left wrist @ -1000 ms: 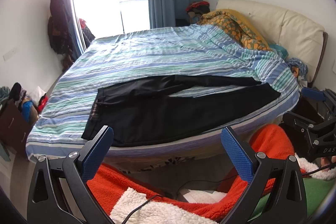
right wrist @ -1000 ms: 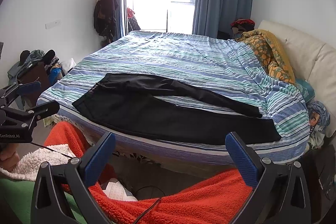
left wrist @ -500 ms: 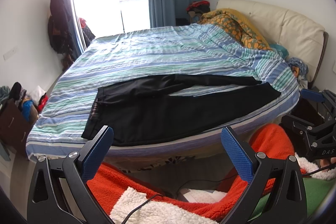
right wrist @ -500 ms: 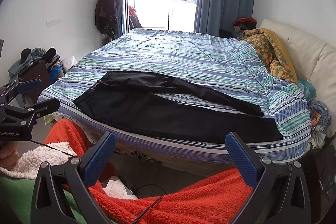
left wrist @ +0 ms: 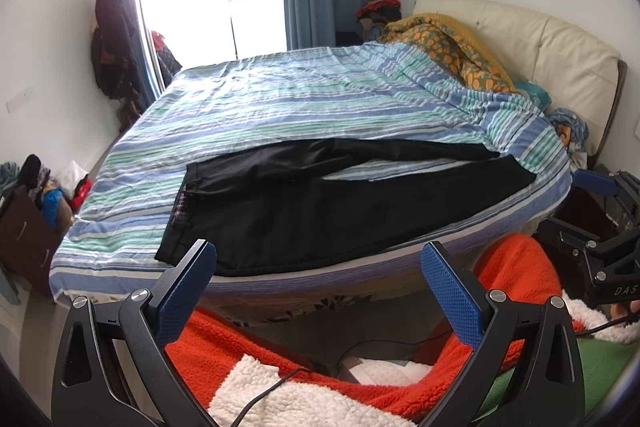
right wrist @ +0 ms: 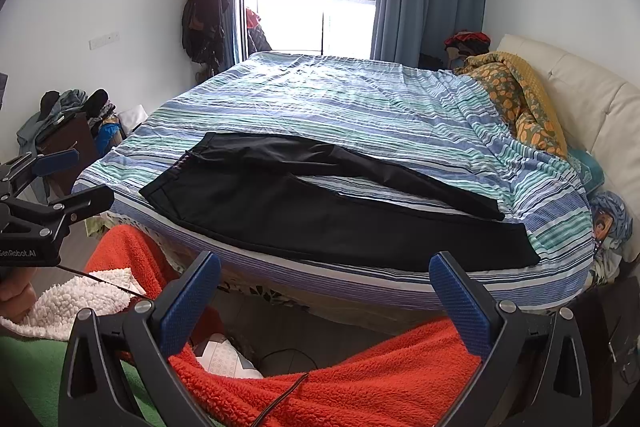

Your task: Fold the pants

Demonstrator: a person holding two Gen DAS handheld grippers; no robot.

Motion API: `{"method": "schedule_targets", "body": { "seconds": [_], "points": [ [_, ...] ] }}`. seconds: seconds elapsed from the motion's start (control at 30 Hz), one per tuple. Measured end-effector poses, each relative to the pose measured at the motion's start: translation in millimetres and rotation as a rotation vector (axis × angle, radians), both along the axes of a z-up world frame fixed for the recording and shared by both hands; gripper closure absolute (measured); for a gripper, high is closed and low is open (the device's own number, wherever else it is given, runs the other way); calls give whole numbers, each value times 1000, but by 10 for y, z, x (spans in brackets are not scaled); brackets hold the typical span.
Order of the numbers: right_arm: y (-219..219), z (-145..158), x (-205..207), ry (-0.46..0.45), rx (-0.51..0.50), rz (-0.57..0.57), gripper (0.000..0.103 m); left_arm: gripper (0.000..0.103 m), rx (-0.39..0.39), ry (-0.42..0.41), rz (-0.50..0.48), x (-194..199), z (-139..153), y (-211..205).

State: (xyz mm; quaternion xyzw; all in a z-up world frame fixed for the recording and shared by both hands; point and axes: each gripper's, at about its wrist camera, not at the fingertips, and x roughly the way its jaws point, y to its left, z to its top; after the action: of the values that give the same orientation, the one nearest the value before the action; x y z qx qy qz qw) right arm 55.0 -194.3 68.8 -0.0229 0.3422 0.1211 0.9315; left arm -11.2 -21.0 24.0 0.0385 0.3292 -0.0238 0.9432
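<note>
Black pants (left wrist: 320, 203) (right wrist: 320, 211) lie flat along the near edge of the striped bed, waistband to the left, both legs stretched right and slightly apart. My left gripper (left wrist: 320, 283) hangs open in front of the bed edge, short of the pants, with nothing between its blue pads. My right gripper (right wrist: 326, 291) is open too, held below the mattress edge near the legs. Each gripper shows in the other's view: the right one (left wrist: 592, 219) at the right edge, the left one (right wrist: 56, 183) at the left edge.
The bed (left wrist: 280, 107) (right wrist: 360, 107) carries a striped cover, with an orange patterned quilt (left wrist: 448, 55) (right wrist: 516, 95) and a cream headboard (left wrist: 560, 59) at the right. A person's red and white fleece sleeves (left wrist: 280, 359) (right wrist: 360, 379) fill the foreground. Clutter (right wrist: 68, 123) stands at the left wall.
The right wrist view has crept slightly closer to the bed. The left wrist view is nearly unchanged. Both grippers stay open and the pants have not moved.
</note>
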Motion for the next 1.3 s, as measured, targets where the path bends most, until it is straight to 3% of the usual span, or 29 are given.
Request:
{"method": "schedule_targets", "body": {
  "seconds": [1.3],
  "points": [
    [-33,-63,44,28,12,-4,0,1,35,79,4,153,-115,-56]
  ]
}}
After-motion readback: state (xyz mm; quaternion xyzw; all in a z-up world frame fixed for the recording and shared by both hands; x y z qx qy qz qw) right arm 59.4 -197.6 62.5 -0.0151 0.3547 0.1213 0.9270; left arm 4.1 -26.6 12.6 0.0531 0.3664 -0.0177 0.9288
